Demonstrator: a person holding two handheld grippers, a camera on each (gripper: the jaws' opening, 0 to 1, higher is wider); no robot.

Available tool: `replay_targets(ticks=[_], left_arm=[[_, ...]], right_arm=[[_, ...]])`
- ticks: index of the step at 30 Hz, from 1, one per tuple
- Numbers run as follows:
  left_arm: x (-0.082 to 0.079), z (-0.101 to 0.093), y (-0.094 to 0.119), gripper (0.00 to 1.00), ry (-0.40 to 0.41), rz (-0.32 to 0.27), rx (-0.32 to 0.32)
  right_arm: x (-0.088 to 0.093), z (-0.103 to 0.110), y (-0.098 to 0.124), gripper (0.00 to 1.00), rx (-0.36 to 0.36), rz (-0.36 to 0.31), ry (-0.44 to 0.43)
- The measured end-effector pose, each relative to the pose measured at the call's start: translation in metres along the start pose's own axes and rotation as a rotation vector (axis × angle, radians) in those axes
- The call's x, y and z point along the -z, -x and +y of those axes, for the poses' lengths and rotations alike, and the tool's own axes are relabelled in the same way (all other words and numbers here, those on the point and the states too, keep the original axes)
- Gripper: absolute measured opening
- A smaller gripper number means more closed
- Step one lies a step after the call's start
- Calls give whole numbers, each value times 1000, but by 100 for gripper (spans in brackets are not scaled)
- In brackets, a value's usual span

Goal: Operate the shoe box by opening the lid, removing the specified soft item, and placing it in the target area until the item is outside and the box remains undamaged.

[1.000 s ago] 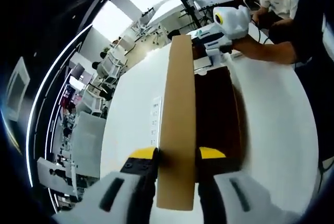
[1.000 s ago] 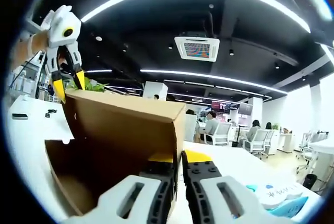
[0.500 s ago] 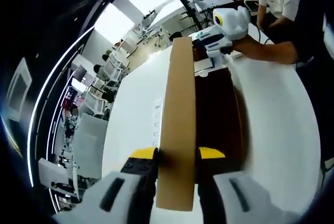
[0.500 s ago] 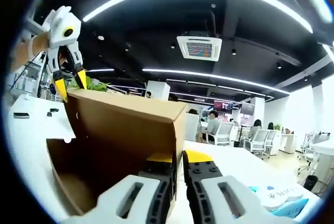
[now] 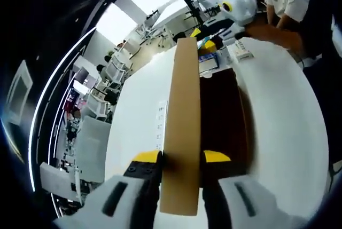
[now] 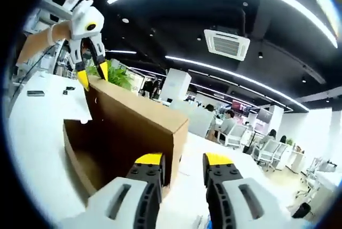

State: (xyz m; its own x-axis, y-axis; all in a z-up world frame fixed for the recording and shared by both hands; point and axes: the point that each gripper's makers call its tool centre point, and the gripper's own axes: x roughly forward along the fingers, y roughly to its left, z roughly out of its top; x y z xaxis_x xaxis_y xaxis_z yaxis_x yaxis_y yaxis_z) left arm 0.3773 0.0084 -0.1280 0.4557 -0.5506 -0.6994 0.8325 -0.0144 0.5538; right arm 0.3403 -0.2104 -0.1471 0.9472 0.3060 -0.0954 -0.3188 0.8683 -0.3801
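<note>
The brown cardboard shoe box (image 6: 123, 127) stands on the white table (image 5: 133, 111) with its lid (image 5: 183, 111) raised on edge. My left gripper (image 5: 181, 157) is shut on the near end of that lid, and it also pinches the lid's far corner in the right gripper view (image 6: 92, 77). The box's inside (image 5: 224, 111) is dark, so whatever lies in it is hidden. My right gripper (image 6: 184, 162) is open, just off the box's near corner. From the left gripper view it hangs above the lid's far end (image 5: 204, 37).
A person's arm (image 5: 278, 31) reaches in behind the right gripper. Small packets (image 5: 207, 59) and a white item (image 5: 243, 53) lie past the box's far end. A printed label (image 5: 159, 122) sits on the table beside the lid. Office chairs and people fill the background.
My right gripper has opened, let go of the lid's corner and drawn back a little. The left gripper keeps its hold on the lid.
</note>
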Motion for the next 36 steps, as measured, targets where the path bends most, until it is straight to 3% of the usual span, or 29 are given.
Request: replay_targets(ticks=[3,6,9,11,14,18,23,24,28,36], left_arm=[[0,-1,1,29,-3,2,-2],[-1,-3,1,29,-6,4,-4],[-1,-3,1,29,-9,5,-4],[-1,-2,1,29,-11,6,-4],[-2,-2,0,29,-12,9,-6],[-2,-3,1,29,-14,8,-8],[-2,-3,1,29,-17,9,-12],[-1,-4,1,29,-22,12,-11],[-1,-4,1,29,-25,12,-11],[-2,-3,1,29,-36,21,-13]], right_arm=[[-17,2,11,45,-108,41,41],[-54,13,19,52,-213,50,161],[-73,24,17,59,-282,92,280],[-78,31,11,61,-314,131,315],[-78,52,-8,66,-391,233,429],[-78,66,-30,70,-451,285,550],[-76,68,-53,66,-484,349,590],[-71,68,-52,65,-494,380,604],[-67,71,-56,56,-518,398,621],[-54,75,-58,50,-558,457,638]])
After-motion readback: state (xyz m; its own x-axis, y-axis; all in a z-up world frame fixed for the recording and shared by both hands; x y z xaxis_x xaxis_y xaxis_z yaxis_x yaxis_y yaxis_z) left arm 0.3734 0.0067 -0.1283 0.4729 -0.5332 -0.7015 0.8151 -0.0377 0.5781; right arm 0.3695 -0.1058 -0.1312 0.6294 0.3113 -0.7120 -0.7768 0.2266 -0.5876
